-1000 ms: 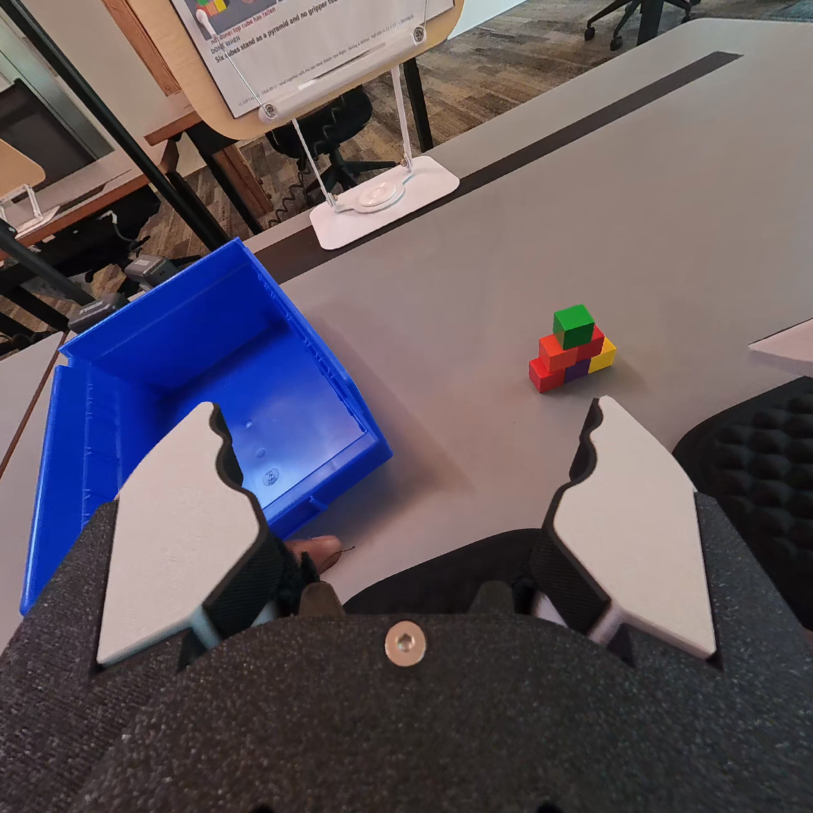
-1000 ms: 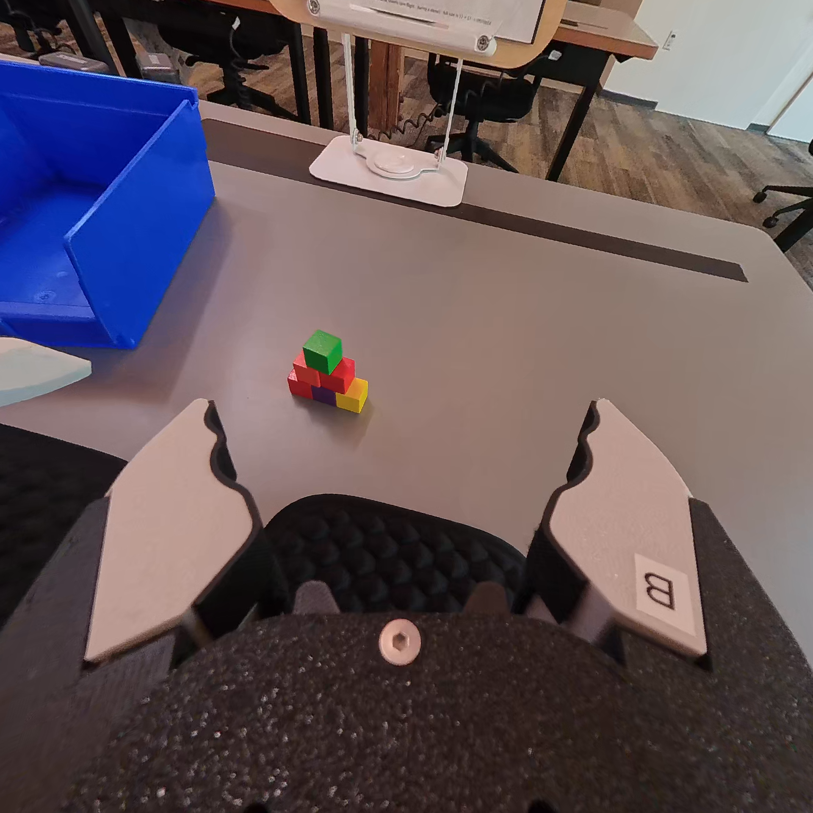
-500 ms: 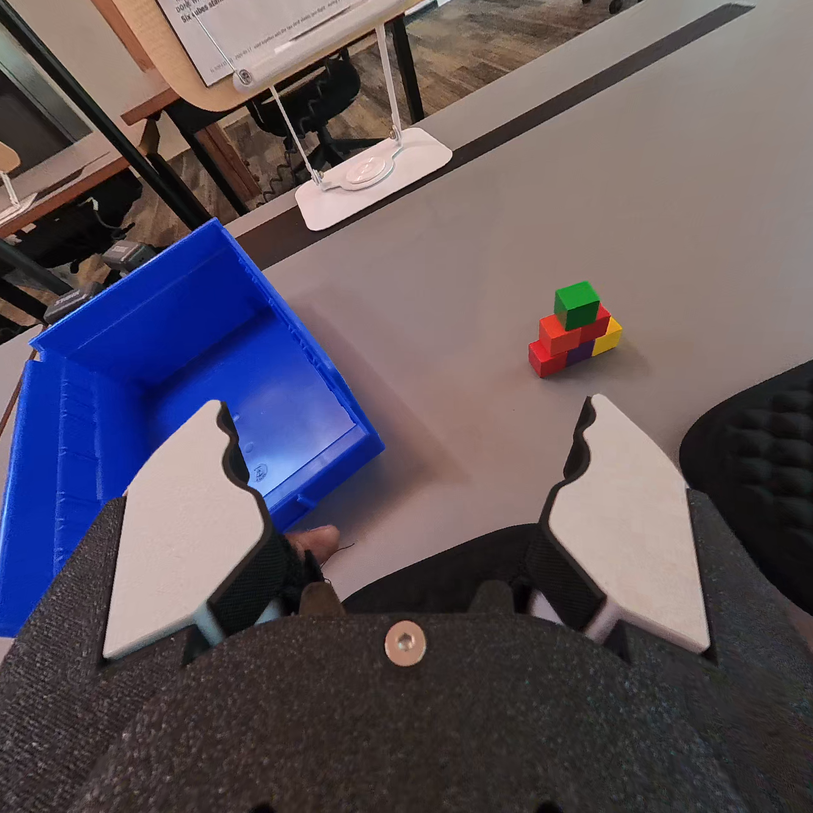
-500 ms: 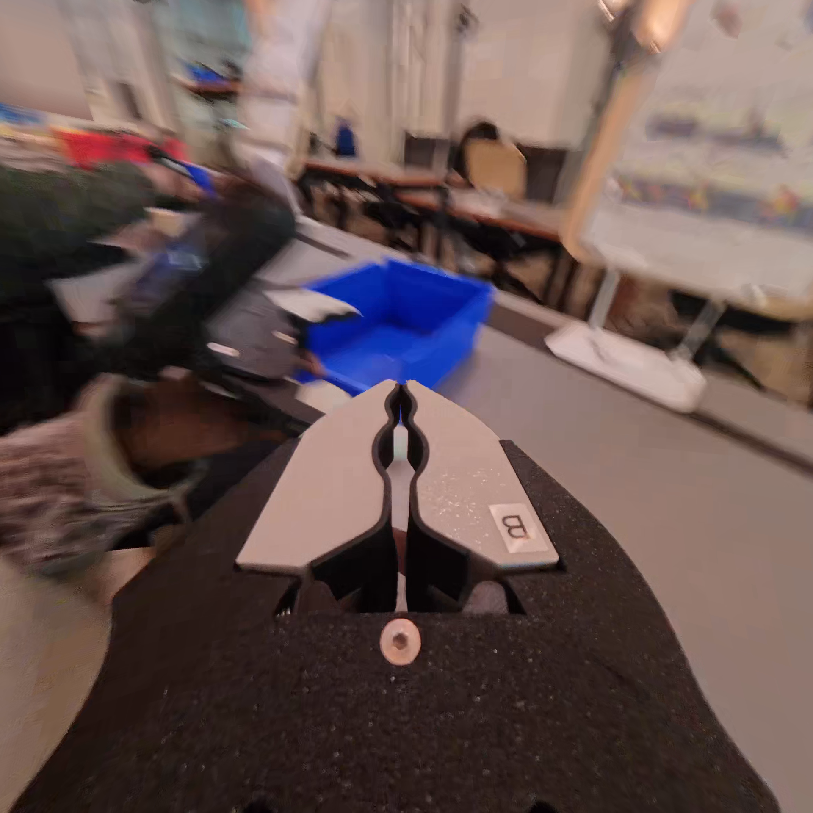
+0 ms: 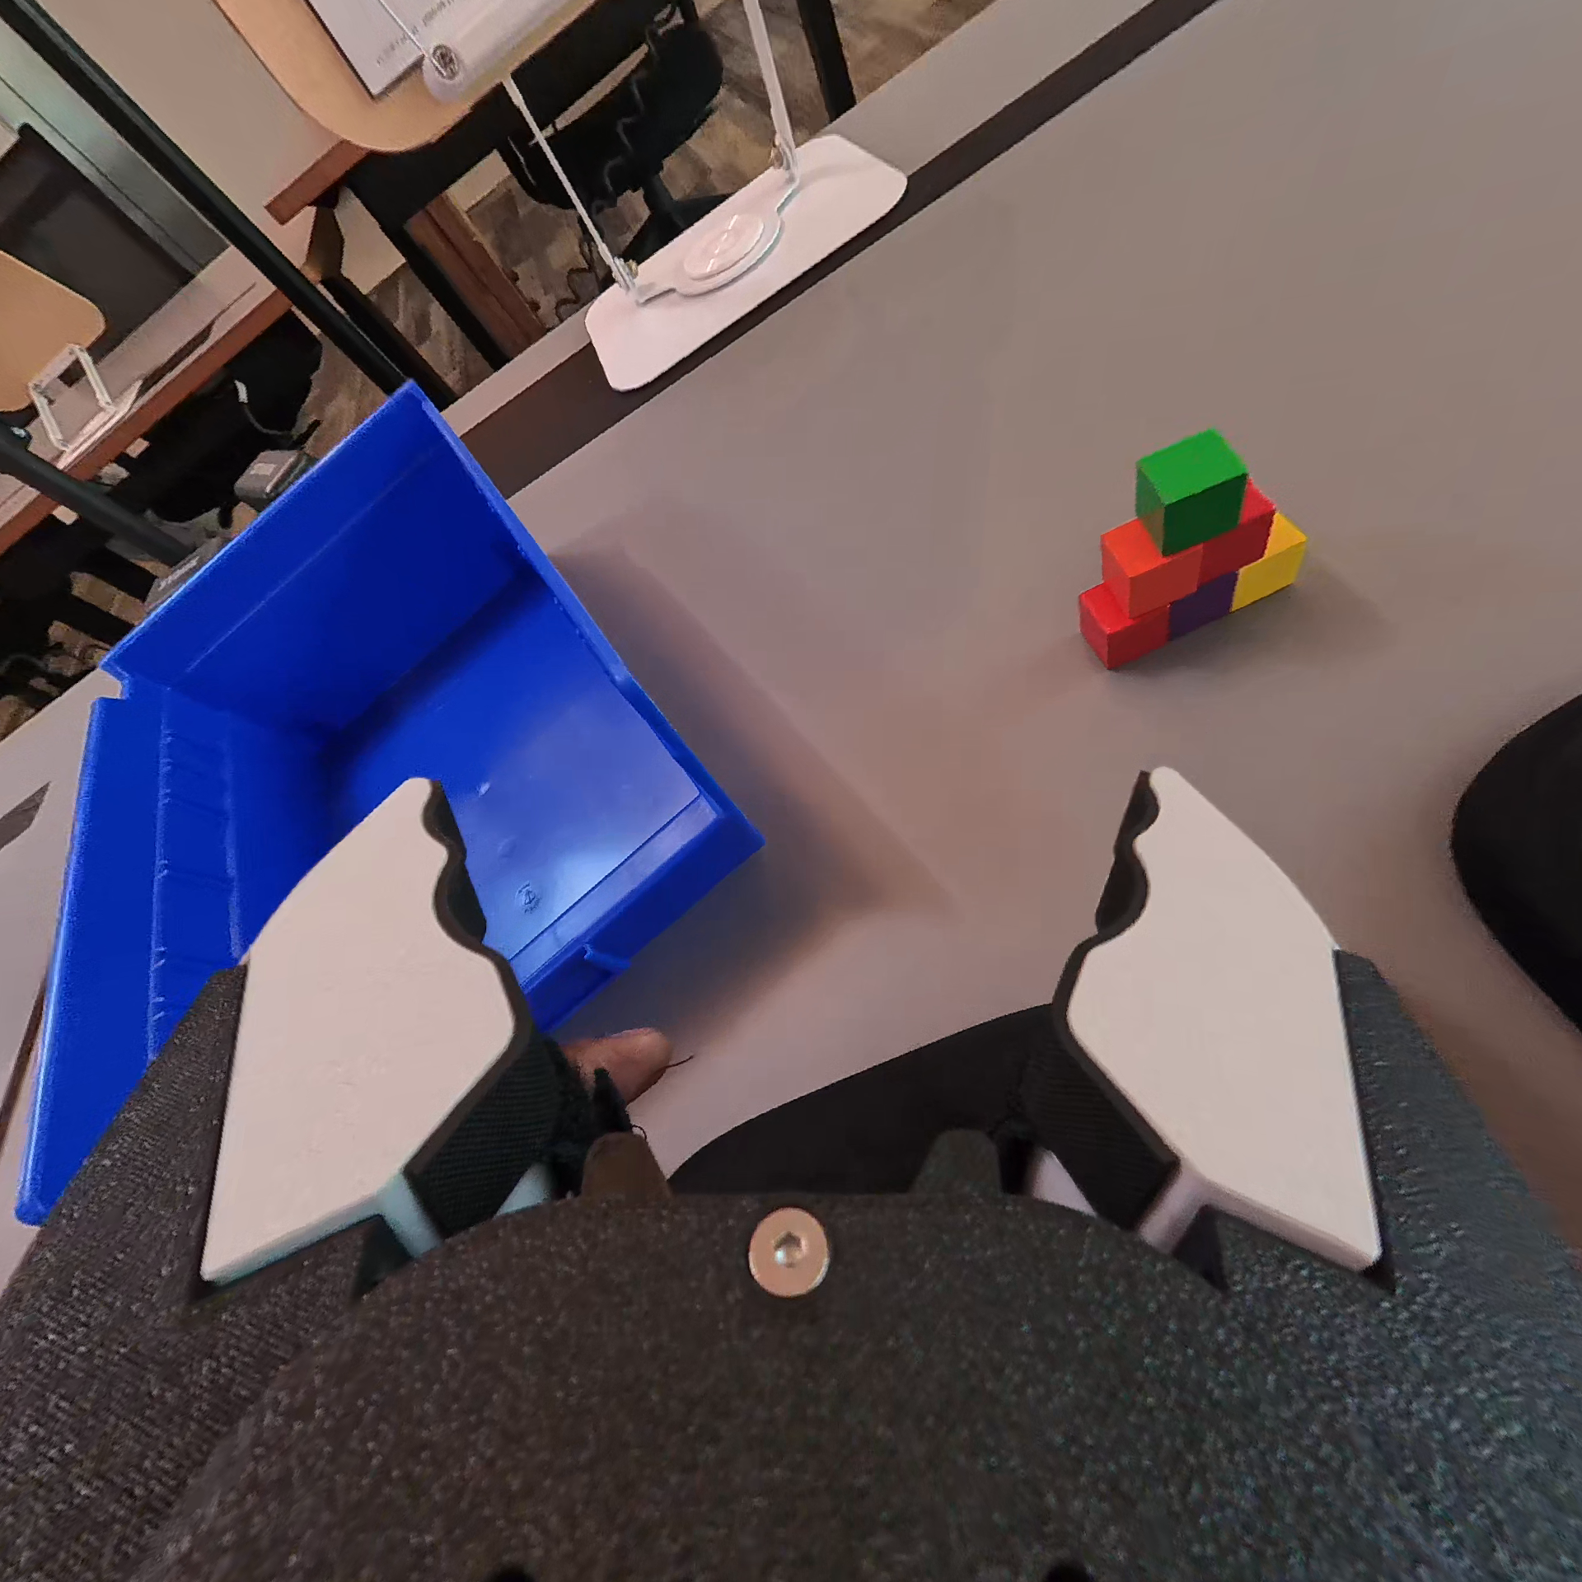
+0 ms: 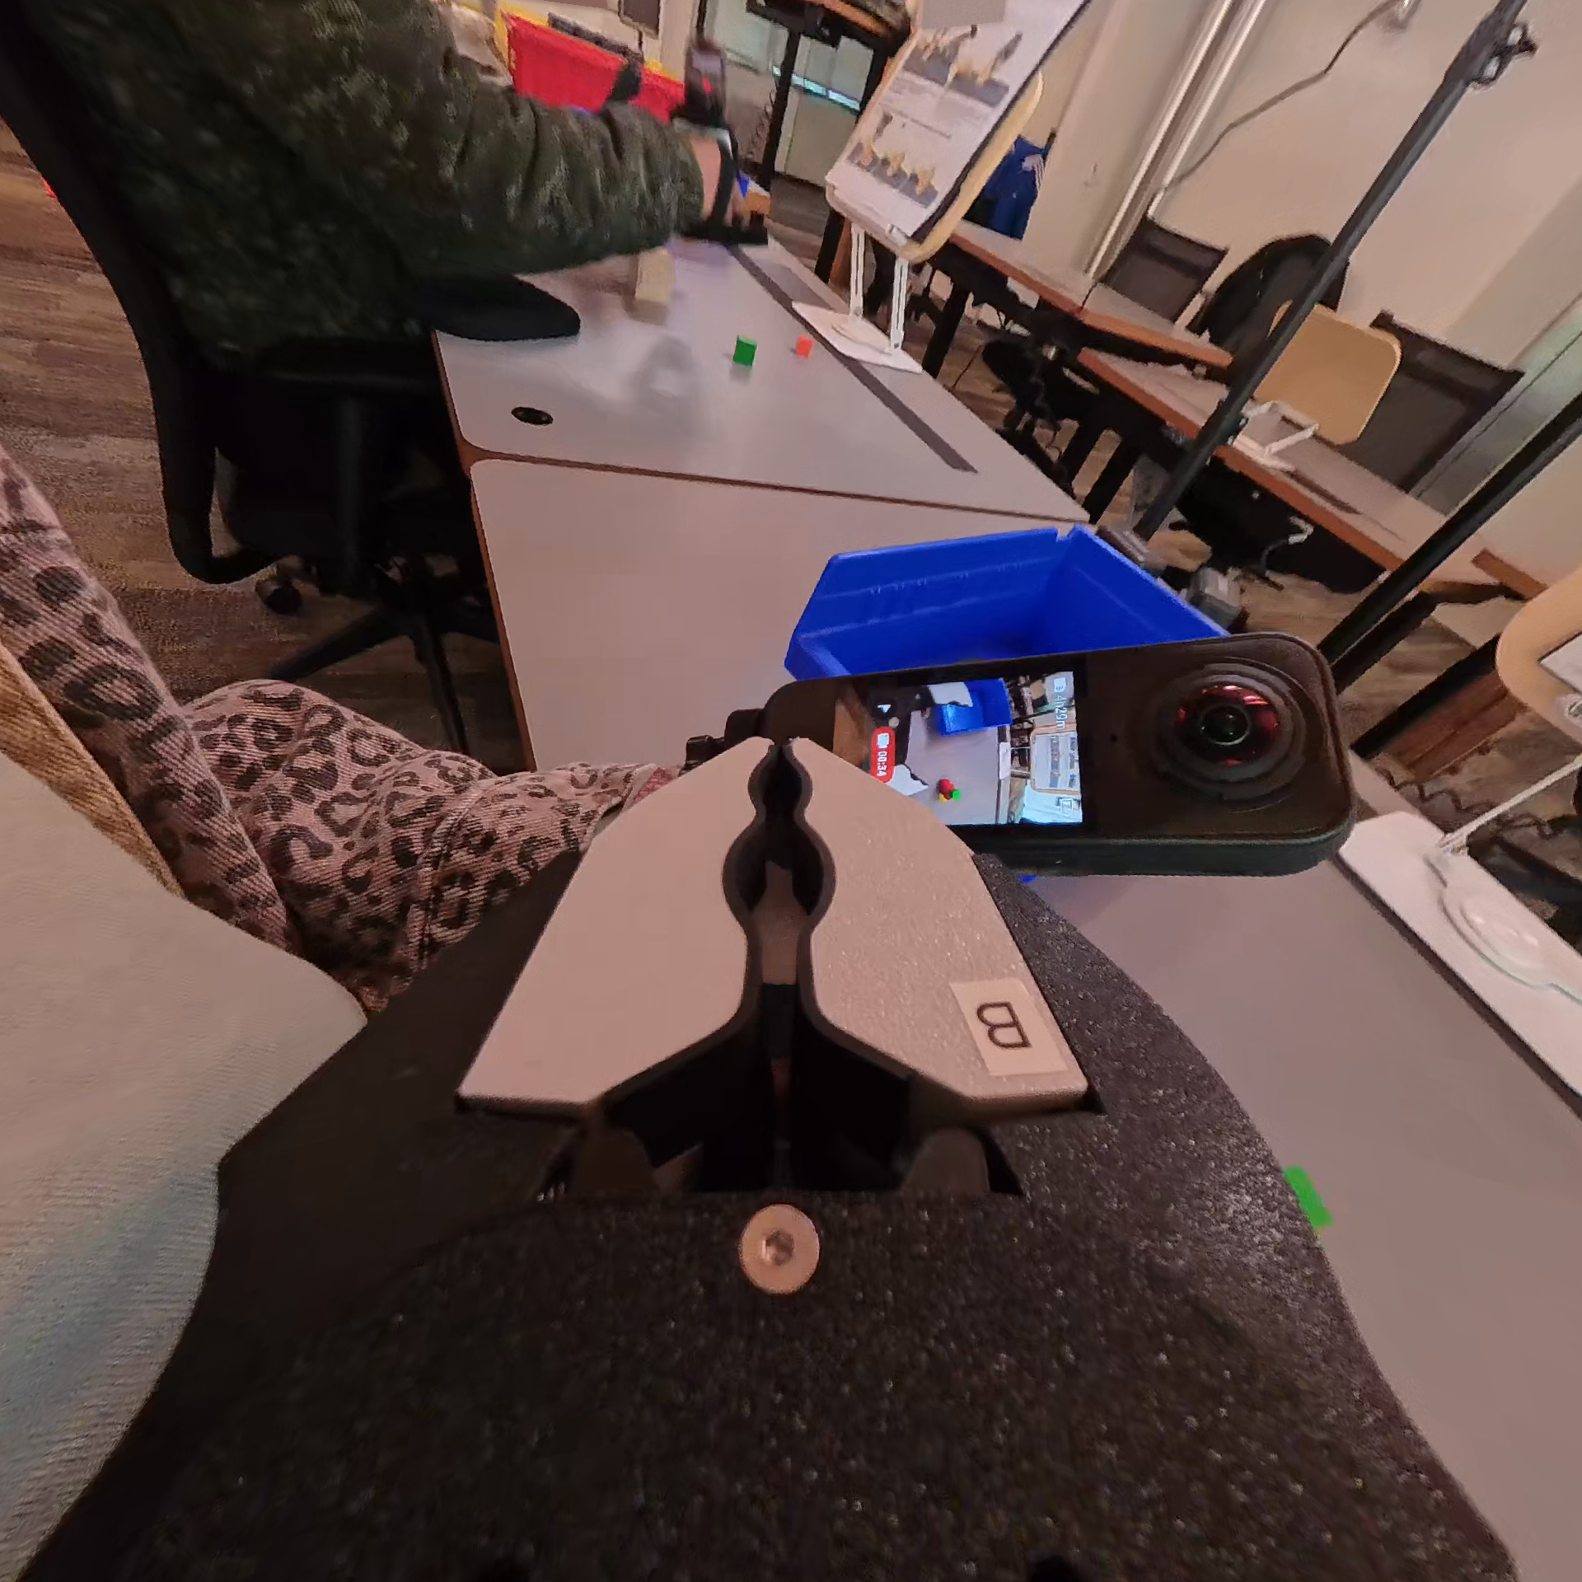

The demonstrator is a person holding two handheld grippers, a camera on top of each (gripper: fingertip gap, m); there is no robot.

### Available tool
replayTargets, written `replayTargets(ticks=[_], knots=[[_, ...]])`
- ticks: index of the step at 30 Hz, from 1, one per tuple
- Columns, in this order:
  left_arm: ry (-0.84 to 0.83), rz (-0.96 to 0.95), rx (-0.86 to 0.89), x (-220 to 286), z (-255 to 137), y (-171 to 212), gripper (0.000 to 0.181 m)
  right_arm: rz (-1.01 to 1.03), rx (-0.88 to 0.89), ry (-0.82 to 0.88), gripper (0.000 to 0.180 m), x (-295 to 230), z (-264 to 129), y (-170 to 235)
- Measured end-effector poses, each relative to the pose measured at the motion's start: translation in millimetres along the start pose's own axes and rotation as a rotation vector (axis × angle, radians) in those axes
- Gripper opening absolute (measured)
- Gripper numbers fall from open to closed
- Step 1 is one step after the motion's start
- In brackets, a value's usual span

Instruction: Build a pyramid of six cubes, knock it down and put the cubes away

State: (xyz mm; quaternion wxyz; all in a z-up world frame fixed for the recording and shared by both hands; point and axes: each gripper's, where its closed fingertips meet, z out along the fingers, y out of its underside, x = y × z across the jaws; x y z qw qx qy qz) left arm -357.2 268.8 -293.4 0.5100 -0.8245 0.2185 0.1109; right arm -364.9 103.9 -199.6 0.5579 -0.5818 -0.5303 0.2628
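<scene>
A pyramid of six cubes (image 5: 1190,552) stands on the grey table (image 5: 942,514), with a green cube (image 5: 1192,490) on top. The empty blue bin (image 5: 368,710) lies to its left and also shows in the right wrist view (image 6: 967,599). My left gripper (image 5: 788,796) is open and empty, held above the table short of the pyramid. My right gripper (image 6: 781,758) is shut with nothing in it. It is turned left, with its tips right at the left gripper's black camera (image 6: 1113,753). The pyramid is out of the right wrist view.
A white stand base (image 5: 745,257) with a sign board sits at the table's far edge. A black pad (image 5: 1524,865) lies at the right. A person's patterned sleeve (image 6: 325,822) is near my right gripper. Another person (image 6: 342,154) works at the neighbouring table with loose cubes. My hands' fingertips stand some 15 cm from each other. The green cube (image 5: 1192,490) is about 10 cm from my left fingertips.
My right gripper has shut and swung left, away from the pyramid, to face the left gripper's camera. My left gripper has drifted slightly closer to the pyramid and stays open.
</scene>
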Motion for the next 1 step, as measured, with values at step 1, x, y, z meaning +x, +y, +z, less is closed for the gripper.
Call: replayTargets(ticks=[1], knots=[[-0.009,0.006,-0.004,-0.5,2.2,1.0,0.141,0.021,-0.024,-0.004,0.0,0.3,0.8,2.9]])
